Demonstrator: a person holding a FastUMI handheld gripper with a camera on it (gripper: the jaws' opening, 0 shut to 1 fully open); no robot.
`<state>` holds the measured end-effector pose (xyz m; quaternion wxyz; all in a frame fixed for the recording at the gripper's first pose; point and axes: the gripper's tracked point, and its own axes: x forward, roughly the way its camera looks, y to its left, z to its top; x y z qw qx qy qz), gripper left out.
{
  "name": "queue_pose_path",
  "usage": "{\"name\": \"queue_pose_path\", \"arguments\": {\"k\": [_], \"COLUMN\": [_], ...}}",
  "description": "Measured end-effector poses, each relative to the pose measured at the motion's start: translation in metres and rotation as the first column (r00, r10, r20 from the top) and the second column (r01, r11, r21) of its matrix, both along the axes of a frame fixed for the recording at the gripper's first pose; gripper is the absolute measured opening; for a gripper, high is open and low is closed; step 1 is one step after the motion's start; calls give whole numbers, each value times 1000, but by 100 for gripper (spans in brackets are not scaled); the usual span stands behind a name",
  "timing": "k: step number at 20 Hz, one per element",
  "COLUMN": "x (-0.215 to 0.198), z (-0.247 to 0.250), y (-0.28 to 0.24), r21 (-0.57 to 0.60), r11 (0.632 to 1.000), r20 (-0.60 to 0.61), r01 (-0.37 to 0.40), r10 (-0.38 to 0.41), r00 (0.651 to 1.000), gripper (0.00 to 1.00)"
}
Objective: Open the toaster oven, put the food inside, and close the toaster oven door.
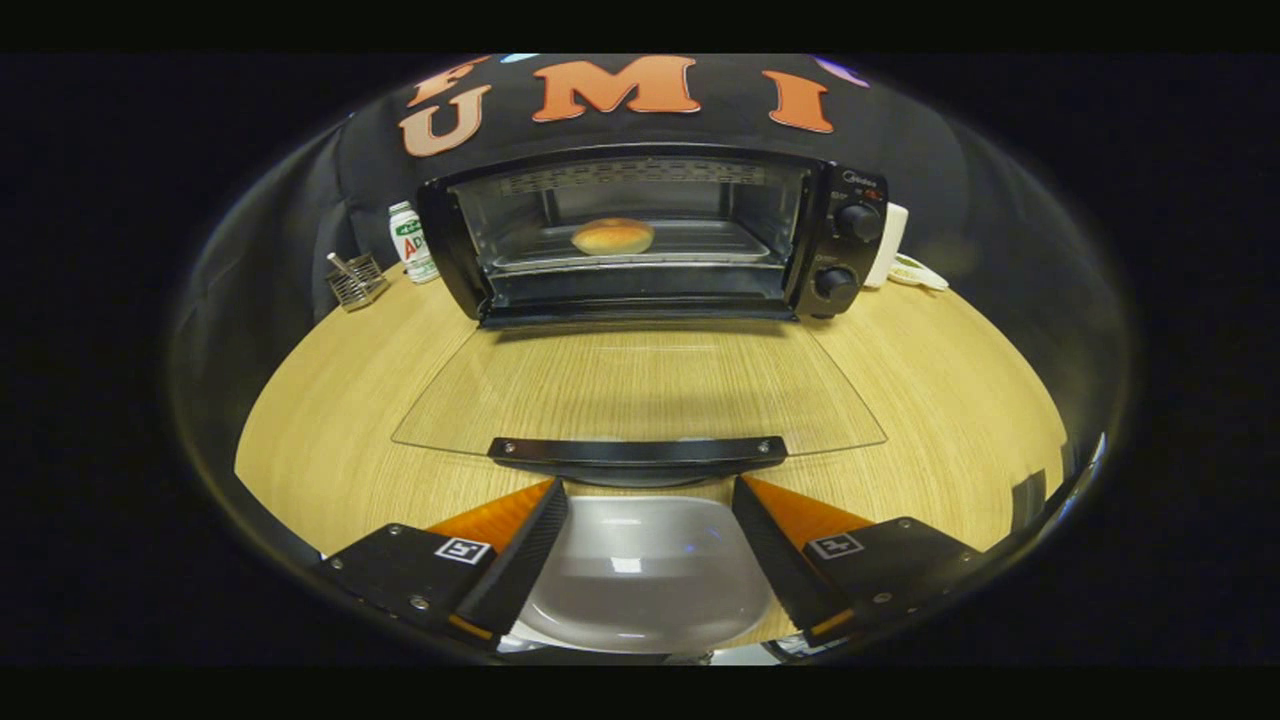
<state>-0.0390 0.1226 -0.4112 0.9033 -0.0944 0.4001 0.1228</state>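
Observation:
A black toaster oven (640, 235) stands at the back of the wooden table with its glass door (640, 385) folded down flat toward me. A round bread bun (612, 236) lies on the tray inside the oven. The door's black handle (638, 452) sits just ahead of my fingertips. My gripper (648, 490) is open, its fingers spread wide and holding nothing. Between the fingers, below them, lies an empty white plate (645, 575).
Left of the oven stand a small bottle (412, 243) and a wire holder (356, 280). A white object (905, 262) pokes out at the oven's right side. Two knobs (857, 222) are on the oven's right panel. Bare wooden table (950, 390) lies on both sides of the door.

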Motion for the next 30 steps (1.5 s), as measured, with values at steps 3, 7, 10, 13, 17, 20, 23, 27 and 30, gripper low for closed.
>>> {"name": "queue_pose_path", "arguments": {"k": [3,7,10,13,17,20,23,27,30], "x": [1,2,4,10,27,49,73,100,112], "z": [5,18,34,50,83,113,134,153,164], "y": [4,6,4,11,20,30,38,44,46], "r21": [15,29,46,63,100,134,145,137,148], "r11": [1000,1000,999,998,995,991,989,990,989], "r20": [4,30,63,84,150,213,264,317,338], "r01": [4,5,4,-5,-15,-21,-26,-28,-24], "r10": [-4,-6,-7,0,0,-9,-13,-18,-28], "r00": [1000,1000,998,996,989,977,964,948,941], "gripper": [99,99,99,100,100,100,100,100,100]}}
